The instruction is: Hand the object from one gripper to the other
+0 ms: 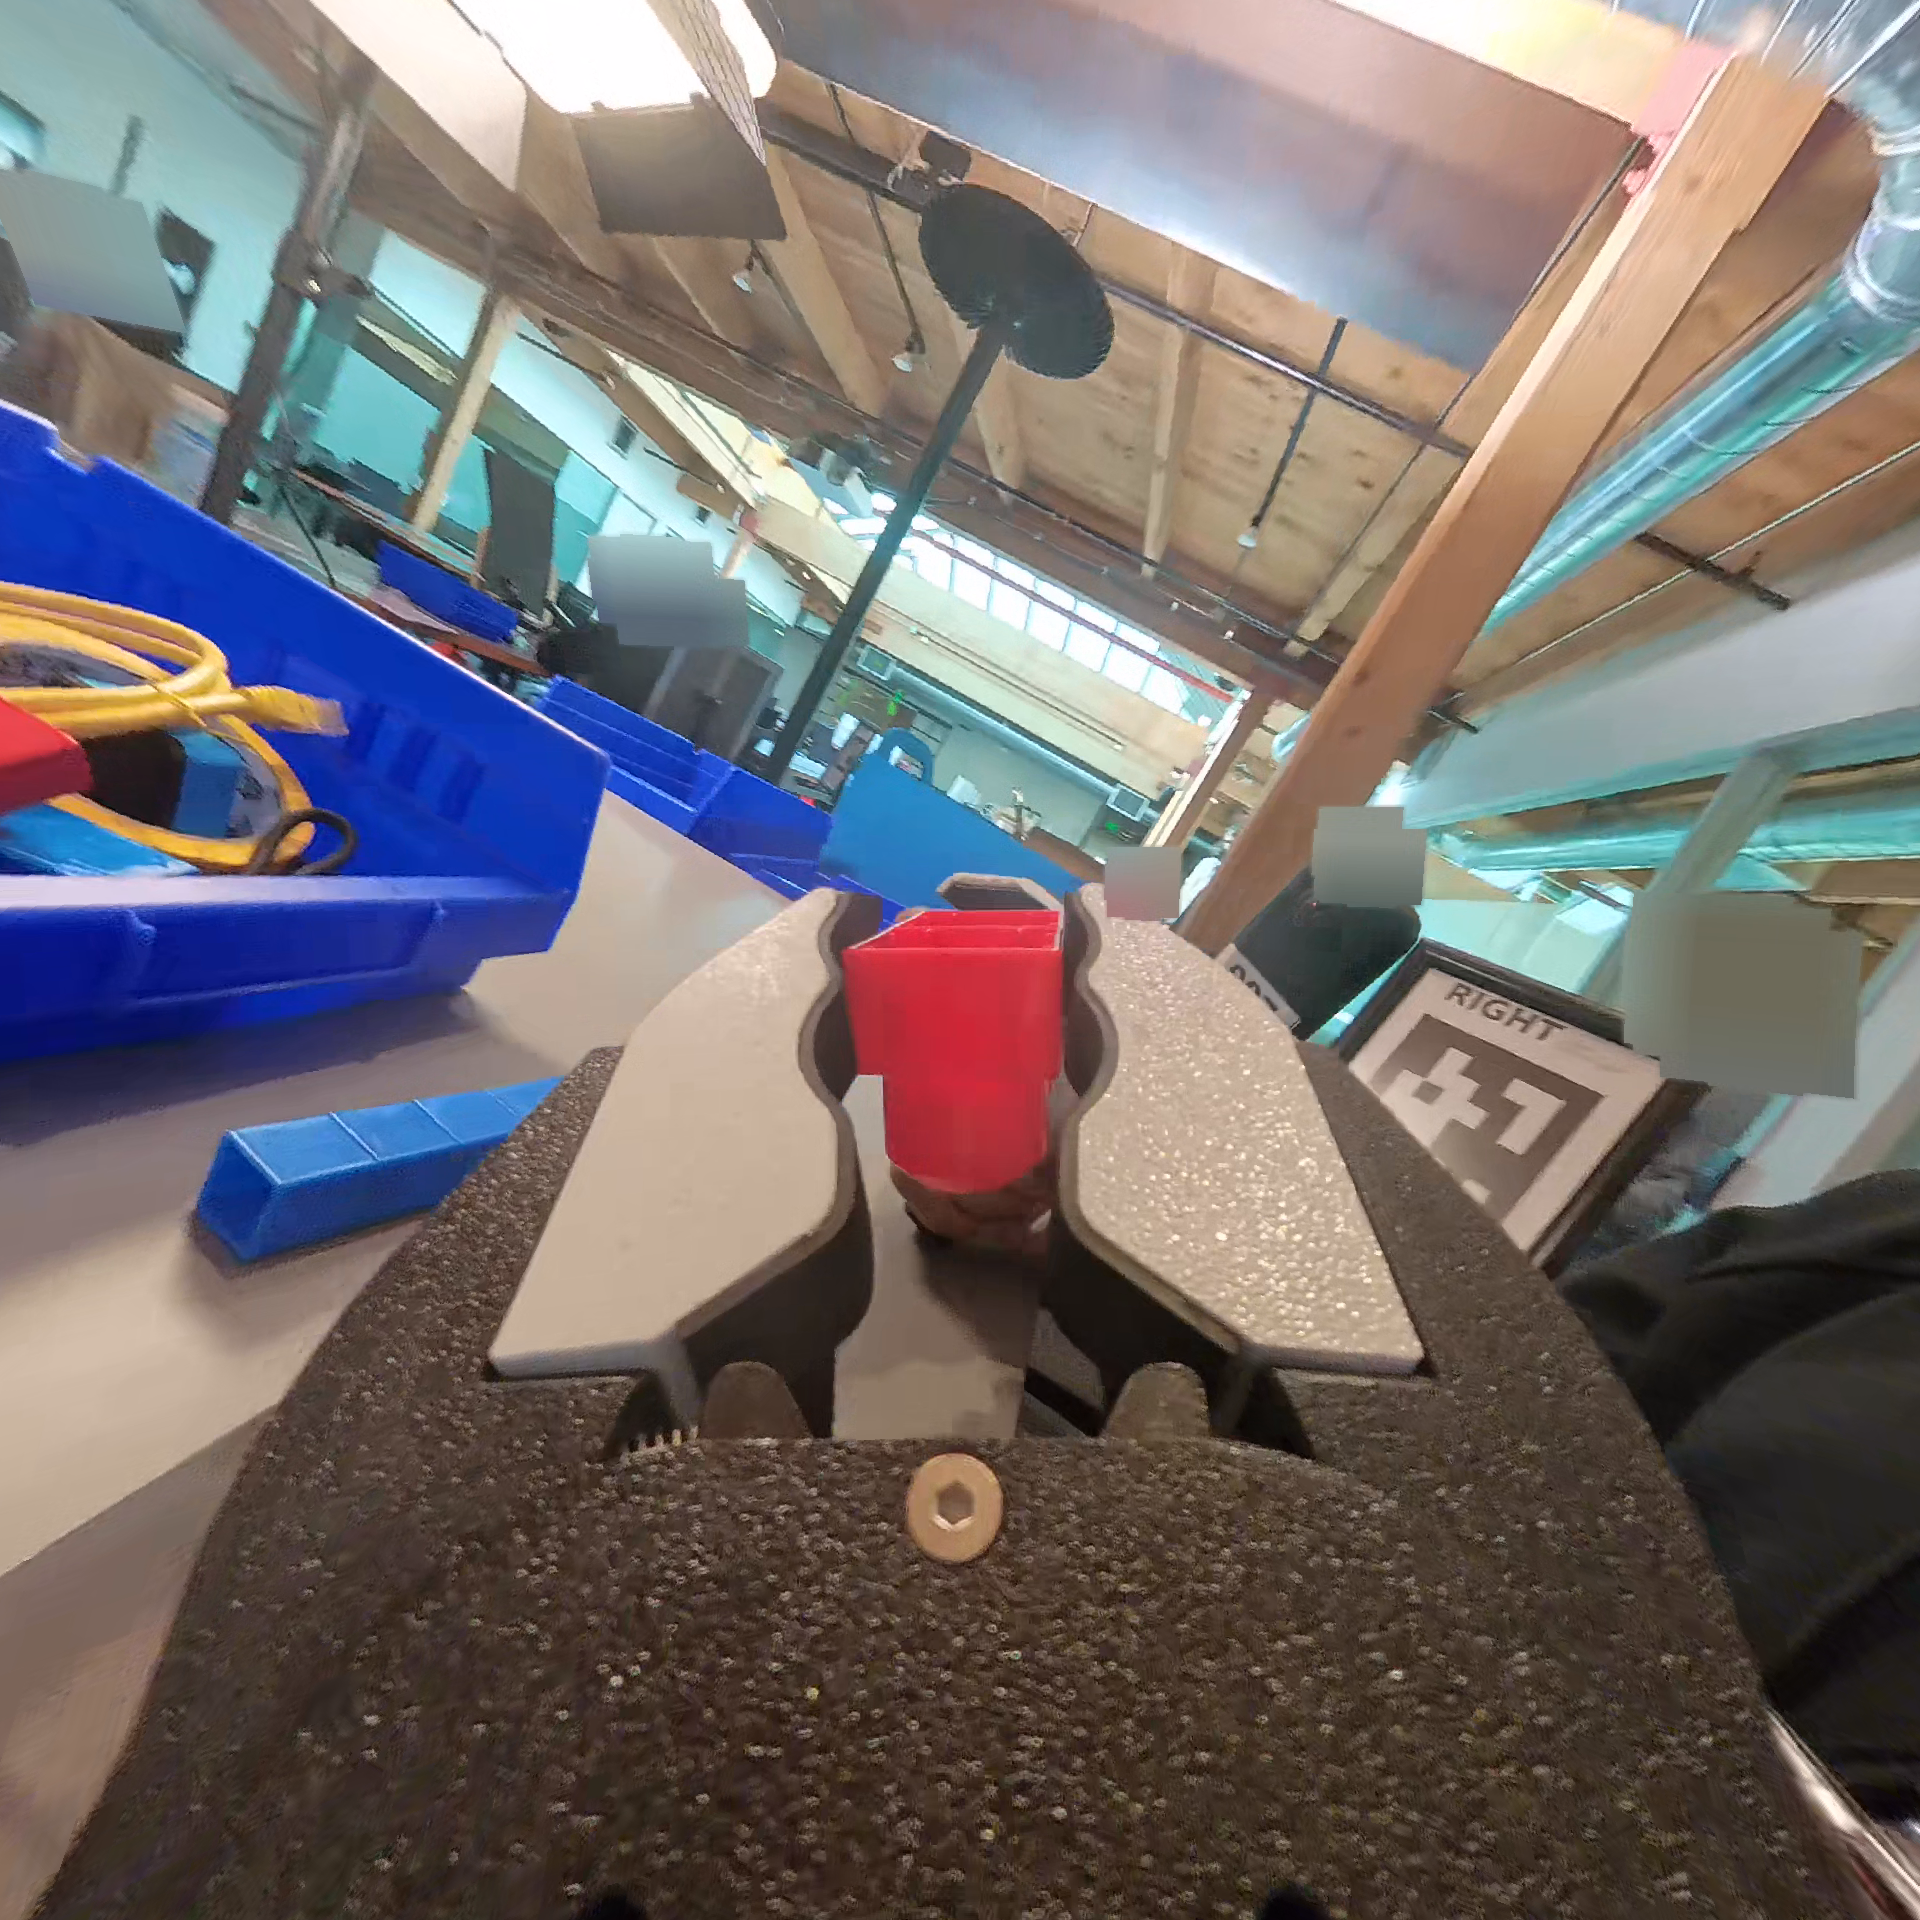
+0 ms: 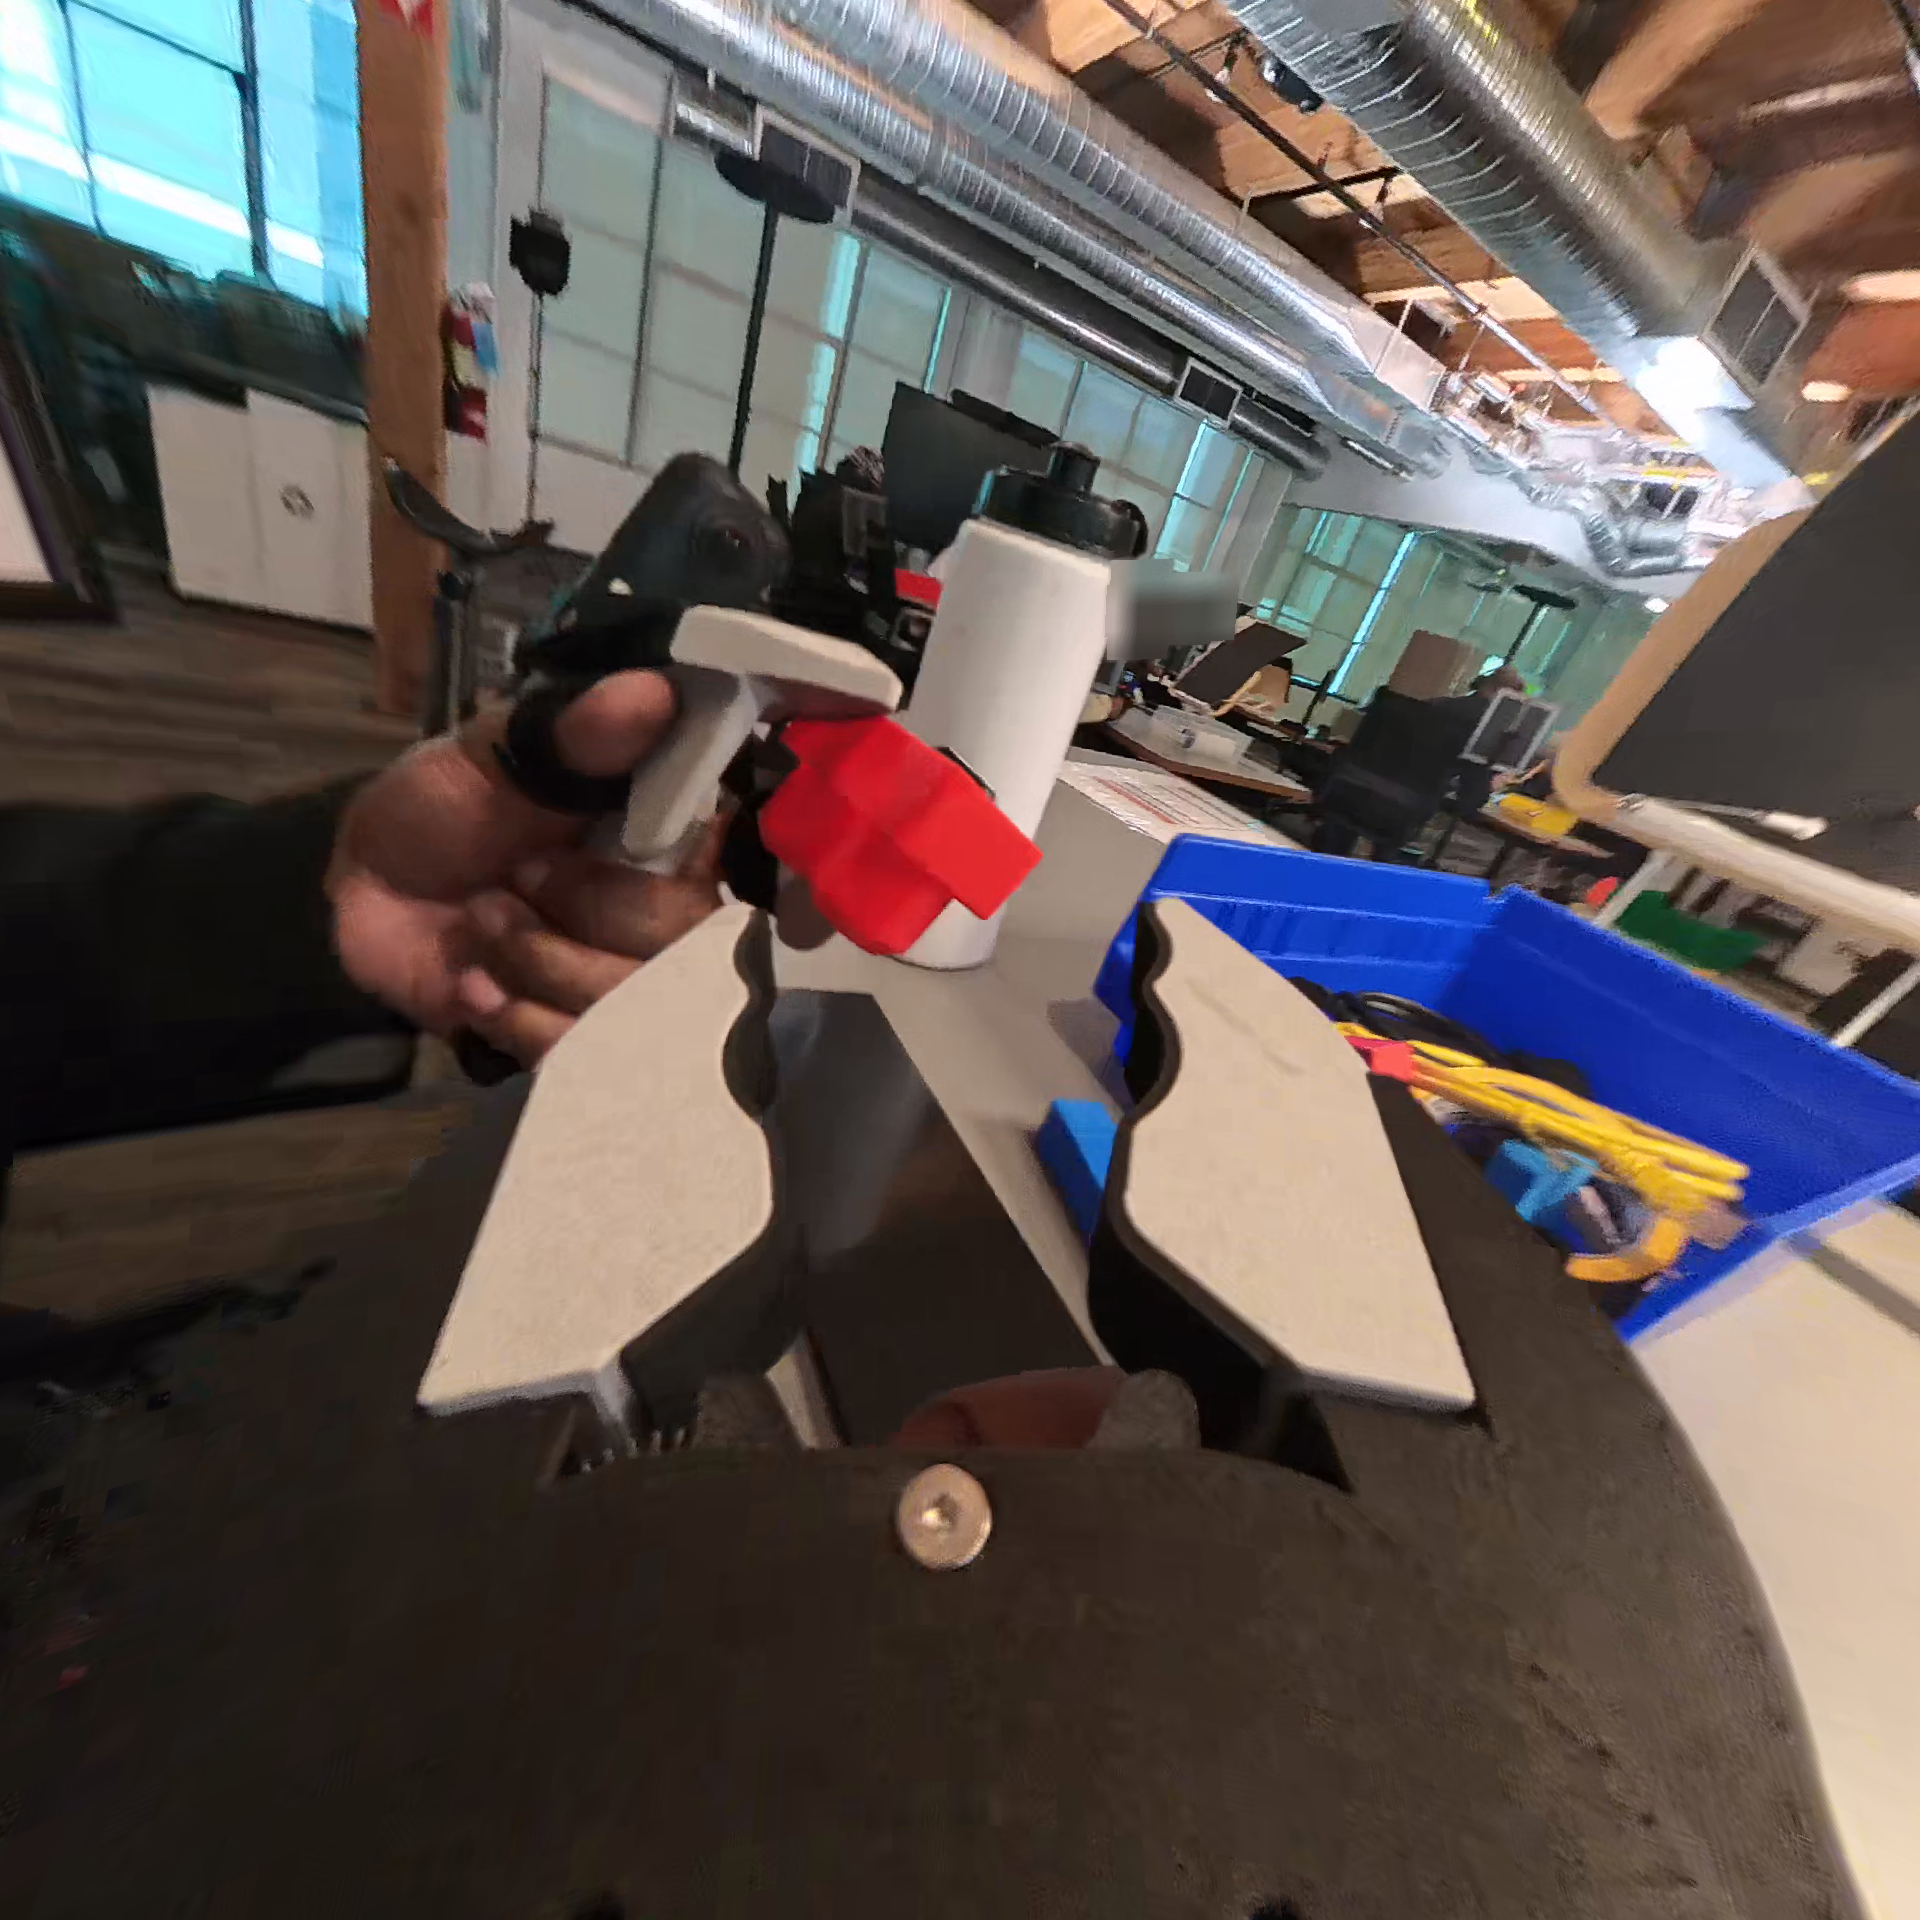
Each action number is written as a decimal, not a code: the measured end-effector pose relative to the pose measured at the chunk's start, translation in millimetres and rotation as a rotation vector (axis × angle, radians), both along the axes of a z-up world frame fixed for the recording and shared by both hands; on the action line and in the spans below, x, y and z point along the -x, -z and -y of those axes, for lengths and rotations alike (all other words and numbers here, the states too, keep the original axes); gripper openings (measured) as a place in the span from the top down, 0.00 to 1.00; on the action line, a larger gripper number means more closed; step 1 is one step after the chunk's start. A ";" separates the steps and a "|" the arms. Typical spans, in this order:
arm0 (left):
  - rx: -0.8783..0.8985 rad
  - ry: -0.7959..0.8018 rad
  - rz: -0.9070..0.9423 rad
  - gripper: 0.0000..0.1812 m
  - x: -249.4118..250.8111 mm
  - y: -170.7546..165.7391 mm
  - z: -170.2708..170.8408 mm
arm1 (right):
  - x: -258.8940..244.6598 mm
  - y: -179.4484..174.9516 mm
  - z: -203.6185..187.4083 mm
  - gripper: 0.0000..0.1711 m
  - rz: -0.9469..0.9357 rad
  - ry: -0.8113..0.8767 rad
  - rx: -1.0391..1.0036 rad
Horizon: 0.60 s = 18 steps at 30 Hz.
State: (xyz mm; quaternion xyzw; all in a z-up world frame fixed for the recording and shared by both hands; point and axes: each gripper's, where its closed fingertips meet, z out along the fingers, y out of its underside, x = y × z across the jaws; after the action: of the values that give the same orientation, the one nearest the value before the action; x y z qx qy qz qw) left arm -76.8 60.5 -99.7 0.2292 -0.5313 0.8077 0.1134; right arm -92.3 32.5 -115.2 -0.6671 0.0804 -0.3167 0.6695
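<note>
A red plastic part [image 1: 954, 1049] with a square hollow head and a round stem sits between the fingers of my left gripper [image 1: 956, 914], which is shut on it and tilted upward above the grey table [image 1: 125, 1351]. In the right wrist view the same red part [image 2: 894, 831] sticks out of the left gripper [image 2: 790, 748], held by a hand [image 2: 468, 883], just beyond and above my right gripper [image 2: 951, 925]. My right gripper is open and empty, its jaws wide apart below the part, not touching it.
A blue bin [image 1: 312, 831] with yellow cables [image 1: 135, 675] stands at left; it also shows in the right wrist view [image 2: 1558, 987]. A long blue block [image 1: 353, 1164] lies on the table. A white bottle [image 2: 1013, 665] stands behind the red part. A marker tag [image 1: 1496, 1101] sits on the right gripper. The gap from one gripper's tips to the other's is roughly 5 centimetres.
</note>
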 end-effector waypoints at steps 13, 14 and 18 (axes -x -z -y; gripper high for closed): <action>-0.141 0.170 0.017 0.79 19.5 14.7 23.3 | 1.9 26.0 -18.4 0.61 0.327 0.158 0.303; -0.147 0.169 0.017 0.79 19.7 15.4 23.9 | -0.6 24.9 -16.3 0.65 0.352 0.190 0.309; -0.141 0.175 0.012 0.79 19.5 15.5 23.4 | -0.7 24.5 -15.0 0.71 0.342 0.179 0.308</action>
State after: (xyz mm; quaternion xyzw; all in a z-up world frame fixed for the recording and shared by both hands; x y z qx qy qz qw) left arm -96.3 37.1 -115.2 0.1846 -0.6053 0.7568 0.1638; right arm -91.6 47.4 -139.7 -0.6884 -0.0246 -0.4916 0.5329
